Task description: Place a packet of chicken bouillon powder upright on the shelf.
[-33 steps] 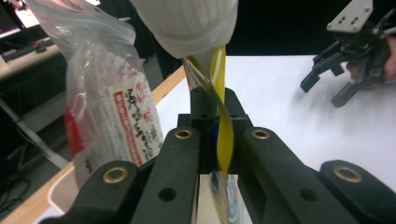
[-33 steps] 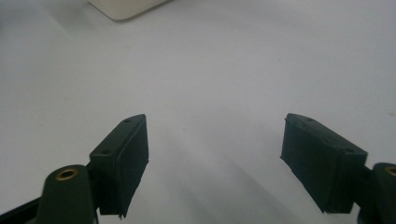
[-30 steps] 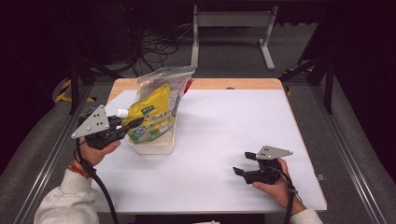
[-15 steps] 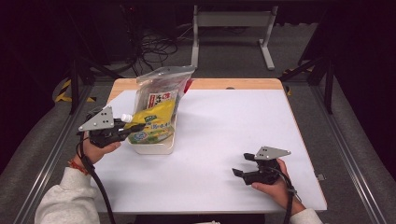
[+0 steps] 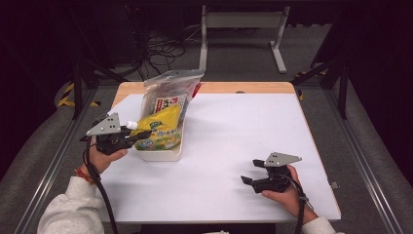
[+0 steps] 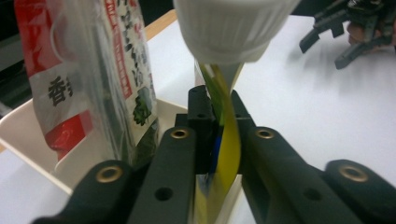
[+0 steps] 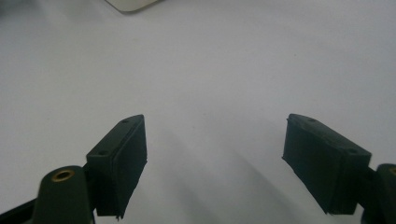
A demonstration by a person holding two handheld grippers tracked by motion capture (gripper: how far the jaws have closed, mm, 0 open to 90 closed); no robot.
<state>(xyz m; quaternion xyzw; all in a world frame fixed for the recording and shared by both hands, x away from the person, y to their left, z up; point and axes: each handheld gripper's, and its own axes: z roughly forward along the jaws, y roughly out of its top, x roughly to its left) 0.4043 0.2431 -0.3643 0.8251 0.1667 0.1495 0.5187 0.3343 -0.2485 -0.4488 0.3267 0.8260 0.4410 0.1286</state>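
Yellow pouch (image 5: 163,127), soft plastic, white screw cap (image 5: 131,125) at its left end; green and white print on its lower face. It lies tilted across the white tray (image 5: 160,155), cap end jutting past the tray's left edge toward the left gripper (image 5: 134,138). In the left gripper view the cap (image 6: 233,28) looms large at the top and the pouch's thin flat neck (image 6: 226,140) runs down between the two black jaws.

Left gripper: jaws together, clamped on the pouch's neck just below the cap. Grey three-cornered plate on top; cable trailing down past the person's left hand (image 5: 104,156) and pale sleeve (image 5: 68,209).

Tray: shallow, white, rounded corners, at the table's left side, near the far edge. Its wall (image 6: 28,135) shows pale in the left gripper view.

Clear bag (image 5: 168,95), standing in the tray behind the pouch, leaning on it; inside it a packet with red and white print and dark lettering. In the left gripper view the bag (image 6: 88,70) stands just left of the jaws.

Right gripper (image 5: 249,173): jaws wide apart, nothing between them, well apart from the tray, at the table's near right. In the right gripper view the two black pads (image 7: 119,161) stand wide over bare white surface. Held by the right hand (image 5: 285,192).

Table (image 5: 253,126): white top, wooden strip along the far edge; dark floor around it.
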